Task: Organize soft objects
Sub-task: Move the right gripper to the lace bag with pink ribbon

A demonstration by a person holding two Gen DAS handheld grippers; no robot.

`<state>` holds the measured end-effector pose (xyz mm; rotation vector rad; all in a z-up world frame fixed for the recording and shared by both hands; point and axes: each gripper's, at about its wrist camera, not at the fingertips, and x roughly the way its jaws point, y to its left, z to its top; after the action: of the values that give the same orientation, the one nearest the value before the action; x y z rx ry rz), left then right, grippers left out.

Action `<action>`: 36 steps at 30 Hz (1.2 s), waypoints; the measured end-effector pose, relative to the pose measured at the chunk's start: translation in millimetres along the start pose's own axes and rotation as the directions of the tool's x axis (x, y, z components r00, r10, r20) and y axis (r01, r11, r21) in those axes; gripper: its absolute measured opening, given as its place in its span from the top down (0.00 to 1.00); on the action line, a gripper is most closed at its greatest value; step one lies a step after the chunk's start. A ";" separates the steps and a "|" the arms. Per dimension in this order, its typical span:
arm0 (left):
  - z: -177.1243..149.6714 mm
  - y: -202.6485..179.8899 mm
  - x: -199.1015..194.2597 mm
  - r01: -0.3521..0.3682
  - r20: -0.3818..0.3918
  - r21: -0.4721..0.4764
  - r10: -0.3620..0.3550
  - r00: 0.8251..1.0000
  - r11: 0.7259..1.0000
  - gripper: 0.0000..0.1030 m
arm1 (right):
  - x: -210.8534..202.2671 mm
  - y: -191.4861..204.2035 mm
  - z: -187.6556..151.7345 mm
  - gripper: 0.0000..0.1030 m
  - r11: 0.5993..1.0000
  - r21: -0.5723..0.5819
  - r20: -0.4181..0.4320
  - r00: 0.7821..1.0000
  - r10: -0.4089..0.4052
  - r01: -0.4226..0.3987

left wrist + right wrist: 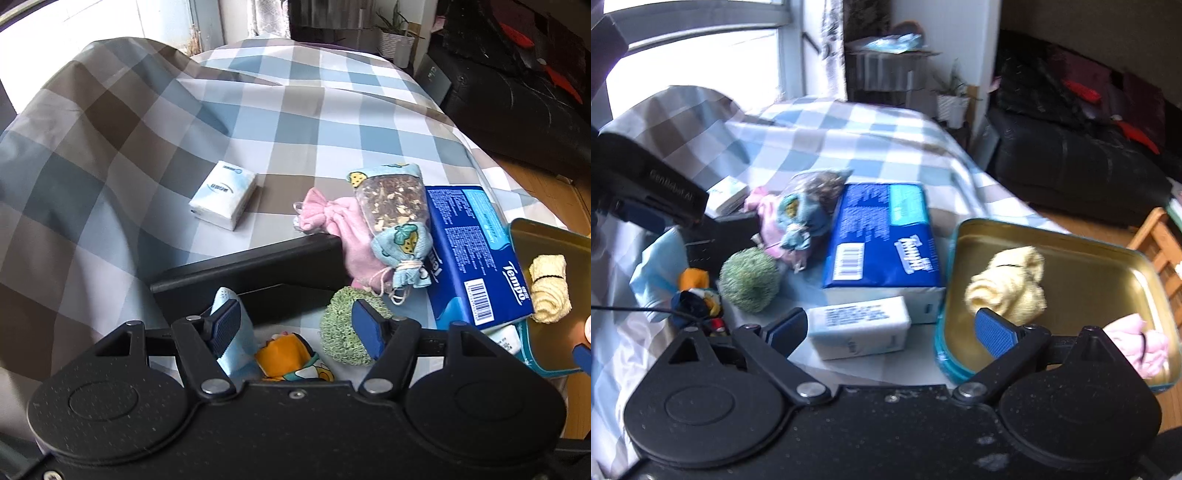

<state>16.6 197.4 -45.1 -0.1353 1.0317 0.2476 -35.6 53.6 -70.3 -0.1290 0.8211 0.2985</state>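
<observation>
1. Tin (pixel 1108 280) sits at the right edge of the bed (pixel 258 122), open and gold inside, likely the collecting place: a rolled yellow cloth (pixel 1006 284) and a pink cloth (pixel 1141 350) already lie in it.
2. Loose soft things cluster left of the tin beside a blue tissue pack (pixel 882 236): a green scrubber (pixel 347 325), a pink pouch (pixel 347 232) under a blue patterned pouch (pixel 395 218), and an orange cloth (pixel 284 356). A small white tissue pack (pixel 223 194) lies apart, farther left.
3. Left gripper (pixel 299 328) has its jaws wide and empty; the orange cloth lies between them, the green scrubber touches the right jaw.
4. Right gripper (pixel 890 332) is wide open too, holding nothing; the yellow cloth lies just beyond its right jaw, and a white box (pixel 858 326) sits between the jaws.
</observation>
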 end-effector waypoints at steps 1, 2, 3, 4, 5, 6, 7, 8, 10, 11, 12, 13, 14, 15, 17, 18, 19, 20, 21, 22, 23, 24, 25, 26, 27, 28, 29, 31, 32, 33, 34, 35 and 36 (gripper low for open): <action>0.2 3.2 1.0 -0.009 -0.004 -0.015 0.008 1.000 1.000 0.39 | 4.1 1.4 0.3 0.05 1.000 -0.005 -0.009 1.000 0.006 -0.006; 0.4 6.1 2.0 -0.015 -0.009 -0.030 0.015 1.000 0.999 0.39 | 7.3 2.7 0.6 0.05 1.000 -0.010 -0.016 1.000 0.011 -0.012; 0.7 8.7 3.5 -0.019 -0.013 -0.042 0.018 1.000 0.999 0.39 | 10.3 3.8 0.6 0.05 1.000 -0.017 -0.033 0.999 0.026 -0.027; 0.6 10.3 4.3 -0.021 -0.015 -0.049 0.020 1.000 0.999 0.39 | 11.8 4.4 0.7 0.05 0.998 -0.023 -0.053 0.997 0.050 -0.051; 0.0 11.2 5.1 -0.025 -0.017 -0.051 0.024 1.000 0.998 0.39 | 12.1 5.1 -0.1 0.06 0.996 -0.028 -0.070 0.995 0.077 -0.080; -0.6 11.5 6.0 -0.028 -0.019 -0.051 0.027 0.999 0.998 0.39 | 11.1 6.4 -1.6 0.06 0.995 -0.035 -0.082 0.992 0.093 -0.096; -1.2 11.4 7.3 -0.029 -0.023 -0.049 0.028 0.999 0.998 0.38 | 10.7 8.1 -3.3 0.06 0.993 -0.048 -0.091 0.991 0.099 -0.103; -2.0 11.3 8.9 -0.028 -0.029 -0.048 0.027 0.999 0.998 0.36 | 9.5 10.3 -4.6 0.06 0.992 -0.061 -0.093 0.990 0.101 -0.107; -3.6 11.3 12.2 -0.023 -0.043 -0.049 0.021 0.999 0.999 0.36 | 7.8 16.0 -7.1 0.06 0.989 -0.090 -0.090 0.990 0.107 -0.115; -4.2 11.5 13.5 -0.020 -0.048 -0.050 0.017 0.999 0.999 0.36 | 7.7 19.2 -7.5 0.06 0.987 -0.106 -0.096 0.990 0.107 -0.117; -4.8 12.0 14.5 -0.019 -0.053 -0.050 0.017 0.998 0.999 0.36 | 7.5 21.8 -7.9 0.06 0.986 -0.118 -0.101 0.989 0.108 -0.120; -5.2 12.9 15.4 -0.022 -0.057 -0.052 0.019 0.998 0.998 0.36 | 6.6 23.6 -8.4 0.06 0.984 -0.123 -0.104 0.988 0.113 -0.126; -5.4 14.1 16.1 -0.024 -0.059 -0.054 0.021 0.998 0.998 0.36 | 5.4 25.1 -9.4 0.06 0.983 -0.122 -0.108 0.987 0.123 -0.136; -5.6 15.3 16.6 -0.029 -0.060 -0.055 0.025 0.998 0.998 0.36 | 4.3 26.0 -10.4 0.06 0.982 -0.120 -0.113 0.985 0.133 -0.146; -6.0 16.7 18.8 -0.039 -0.064 -0.052 0.035 0.997 0.998 0.36 | 3.4 27.4 -12.4 0.06 0.981 -0.116 -0.117 0.983 0.139 -0.153; -6.6 16.7 20.4 -0.044 -0.067 -0.049 0.041 0.997 0.998 0.36 | 3.5 28.1 -13.3 0.06 0.982 -0.117 -0.118 0.984 0.137 -0.151; -7.3 16.3 21.9 -0.047 -0.070 -0.047 0.043 0.997 0.998 0.36 | 4.2 29.0 -13.7 0.06 0.982 -0.122 -0.121 0.984 0.133 -0.147; -7.9 16.0 22.7 -0.046 -0.073 -0.046 0.042 0.996 0.998 0.36 | 4.7 30.0 -13.7 0.06 0.982 -0.128 -0.127 0.984 0.125 -0.142; -8.7 15.6 23.5 -0.043 -0.078 -0.042 0.039 0.996 0.998 0.36 | 4.0 29.7 -13.5 0.06 0.982 -0.127 -0.130 0.984 0.124 -0.140; -9.0 15.8 23.6 -0.042 -0.079 -0.042 0.038 0.996 0.998 0.36 | 2.8 28.2 -13.0 0.06 0.982 -0.121 -0.136 0.982 0.128 -0.144; -8.9 16.2 23.2 -0.044 -0.077 -0.043 0.040 0.996 0.998 0.36 | 0.8 26.0 -12.7 0.06 0.981 -0.110 -0.150 0.979 0.140 -0.157; -8.6 17.2 22.7 -0.046 -0.074 -0.044 0.043 0.996 0.998 0.36 | -1.6 23.9 -13.3 0.06 0.980 -0.099 -0.168 0.974 0.154 -0.173; -8.3 18.0 22.6 -0.048 -0.073 -0.046 0.045 0.996 0.998 0.36 | -4.4 22.0 -14.5 0.06 0.978 -0.091 -0.189 0.968 0.168 -0.188; -7.8 18.7 22.9 -0.049 -0.074 -0.048 0.046 0.996 0.998 0.36 | -7.9 20.2 -16.8 0.06 0.975 -0.089 -0.212 0.961 0.180 -0.203; -8.0 18.9 23.4 -0.049 -0.075 -0.049 0.046 0.996 0.998 0.36 | -11.1 19.3 -19.7 0.06 0.973 -0.093 -0.233 0.955 0.185 -0.211; -8.3 18.6 23.9 -0.050 -0.077 -0.048 0.046 0.996 0.998 0.36 | -13.5 18.9 -23.0 0.06 0.972 -0.102 -0.257 0.949 0.181 -0.213; -8.7 18.0 24.2 -0.050 -0.078 -0.046 0.046 0.996 0.998 0.36 | -15.3 18.6 -27.2 0.06 0.970 -0.117 -0.285 0.943 0.172 -0.212; -9.0 16.3 24.0 -0.047 -0.078 -0.040 0.043 0.996 0.998 0.35 | -15.6 18.2 -35.9 0.06 0.968 -0.145 -0.335 0.931 0.146 -0.204; -9.0 15.8 23.5 -0.045 -0.077 -0.038 0.042 0.996 0.998 0.35 | -13.8 18.3 -40.5 0.06 0.968 -0.160 -0.363 0.924 0.122 -0.191; -8.9 15.5 23.0 -0.043 -0.076 -0.038 0.040 0.996 0.998 0.35 | -12.1 17.9 -44.5 0.06 0.969 -0.170 -0.380 0.919 0.105 -0.181; -8.6 15.3 22.7 -0.042 -0.075 -0.037 0.039 0.996 0.998 0.35 | -10.2 16.9 -47.3 0.06 0.970 -0.169 -0.393 0.914 0.096 -0.174; -8.6 15.3 22.6 -0.042 -0.074 -0.037 0.039 0.996 0.998 0.35 | -7.9 16.0 -48.2 0.06 0.972 -0.160 -0.407 0.909 0.093 -0.171; -8.5 15.3 22.8 -0.042 -0.075 -0.038 0.039 0.996 0.998 0.35 | -5.2 16.5 -46.8 0.06 0.974 -0.153 -0.422 0.903 0.086 -0.164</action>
<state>16.6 213.4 -69.0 -0.1604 1.1042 0.3018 -76.9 57.5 -98.1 -0.3235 1.2260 0.4805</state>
